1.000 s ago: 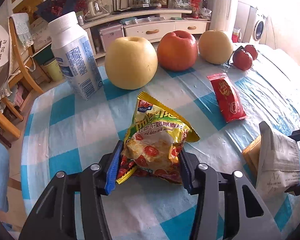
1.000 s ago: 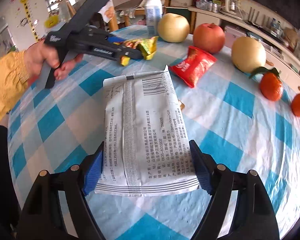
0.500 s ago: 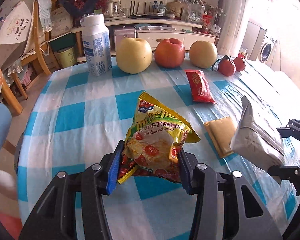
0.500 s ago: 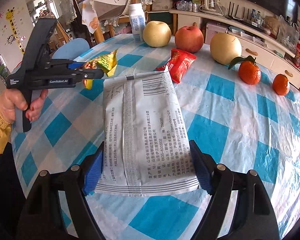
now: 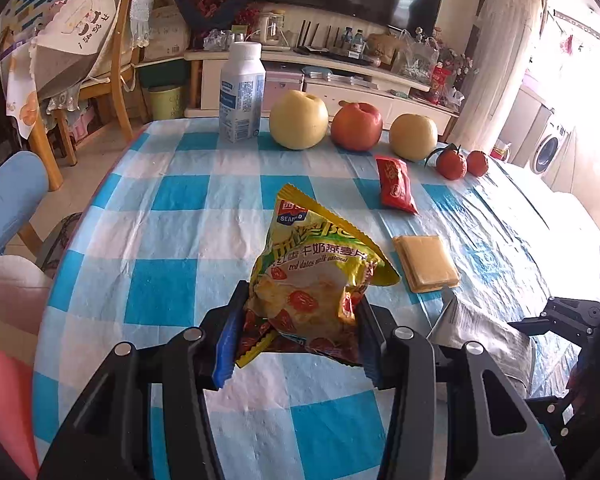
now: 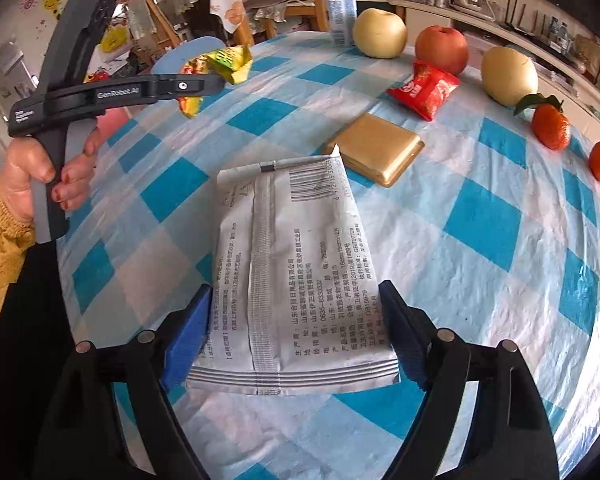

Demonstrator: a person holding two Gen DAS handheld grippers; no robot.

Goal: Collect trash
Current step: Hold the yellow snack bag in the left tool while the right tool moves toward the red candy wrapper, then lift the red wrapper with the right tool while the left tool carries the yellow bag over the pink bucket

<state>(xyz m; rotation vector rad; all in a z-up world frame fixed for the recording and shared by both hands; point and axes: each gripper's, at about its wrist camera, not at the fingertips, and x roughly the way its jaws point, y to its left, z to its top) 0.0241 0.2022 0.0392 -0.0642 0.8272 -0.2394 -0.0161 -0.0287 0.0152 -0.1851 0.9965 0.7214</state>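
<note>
My left gripper (image 5: pixel 298 336) is shut on a yellow-green snack bag (image 5: pixel 312 272) and holds it above the checked table (image 5: pixel 172 240). It also shows at the upper left of the right wrist view (image 6: pixel 204 80), with the snack bag (image 6: pixel 220 64) in it. My right gripper (image 6: pixel 296 340) is shut on a silver-white printed pouch (image 6: pixel 296 264), held above the table; the pouch also shows in the left wrist view (image 5: pixel 484 336). A red snack packet (image 5: pixel 396 186) and a flat gold packet (image 5: pixel 426 262) lie on the table.
A white bottle (image 5: pixel 242 94), a yellow pear (image 5: pixel 299 120), a red apple (image 5: pixel 357 126), another pear (image 5: pixel 413 136) and two tangerines (image 5: pixel 452 164) line the far edge. Chairs (image 5: pixel 8 200) stand at the left of the table. A TV cabinet (image 5: pixel 340 76) runs behind.
Both grippers have pulled back and risen from the table with their bags. The gold packet, which lay under the silver pouch, is now uncovered.
</note>
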